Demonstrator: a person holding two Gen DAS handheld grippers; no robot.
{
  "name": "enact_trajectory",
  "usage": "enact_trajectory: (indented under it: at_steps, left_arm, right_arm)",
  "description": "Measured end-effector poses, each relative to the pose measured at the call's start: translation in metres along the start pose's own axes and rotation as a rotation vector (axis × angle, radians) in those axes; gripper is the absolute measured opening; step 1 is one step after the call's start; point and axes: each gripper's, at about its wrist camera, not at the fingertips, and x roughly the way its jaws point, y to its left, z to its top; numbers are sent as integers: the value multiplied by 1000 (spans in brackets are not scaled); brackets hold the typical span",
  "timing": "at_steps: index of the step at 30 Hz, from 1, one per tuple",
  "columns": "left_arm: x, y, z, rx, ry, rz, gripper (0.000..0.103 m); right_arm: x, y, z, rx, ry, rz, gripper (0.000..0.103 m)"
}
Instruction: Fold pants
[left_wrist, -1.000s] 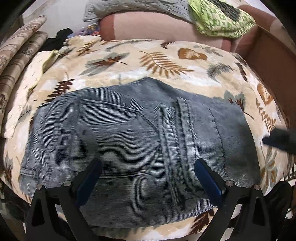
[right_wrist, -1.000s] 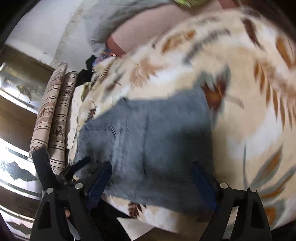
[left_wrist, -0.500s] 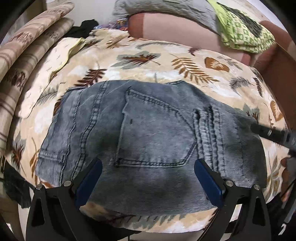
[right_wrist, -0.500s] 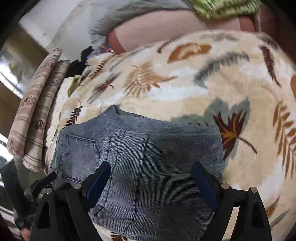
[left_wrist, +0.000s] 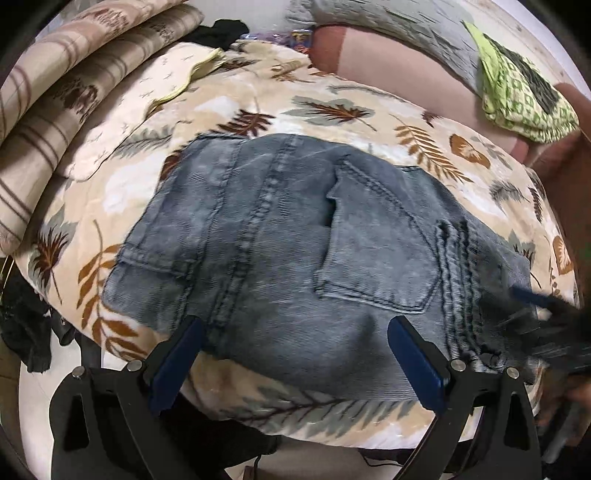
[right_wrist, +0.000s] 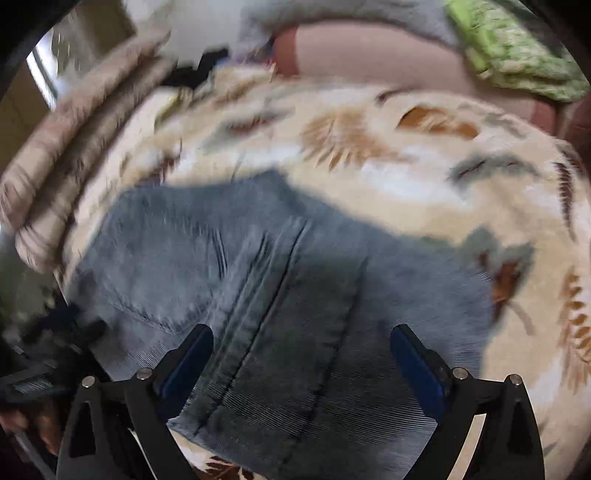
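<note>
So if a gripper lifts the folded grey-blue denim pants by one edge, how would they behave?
The folded grey-blue denim pants would probably droop rather than hold shape: they lie limp, following the curve of the leaf-print fleece blanket. Thick stacked seams suggest some weight. The layers lie loose, so an edge grab may peel off only the top one.

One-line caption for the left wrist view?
Open left tongs above folded grey-blue denim pants on a leaf-print beige blanket.

Domestic bedroom: a bed carried a leaf-print blanket (left_wrist: 369, 122), with striped cushions (left_wrist: 74, 85), a pink bolster (left_wrist: 388, 51) and a green cloth (left_wrist: 524, 99).
</note>
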Motion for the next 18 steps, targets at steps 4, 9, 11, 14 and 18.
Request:
enact_trajectory:
  at_steps: [4, 9, 11, 14, 18]
  left_arm:
    - [1, 20, -2, -35, 4, -32, 99]
    - [-7, 51, -10, -165, -17, -82, 99]
    - [-5, 65, -15, -238, -9, -95, 99]
    - [12, 87, -18, -380, 50, -166, 99]
    - [23, 96, -13, -480, 55, -240, 99]
  right_arm:
    - [-10, 13, 7, 5, -7, -14, 102]
    - [-32, 39, 24, -47, -131, -12, 103]
    - [-1, 41, 26, -65, -49, -38, 103]
    - [23, 38, 19, -74, -1, -56, 103]
    - [25, 34, 18, -68, 29, -29, 103]
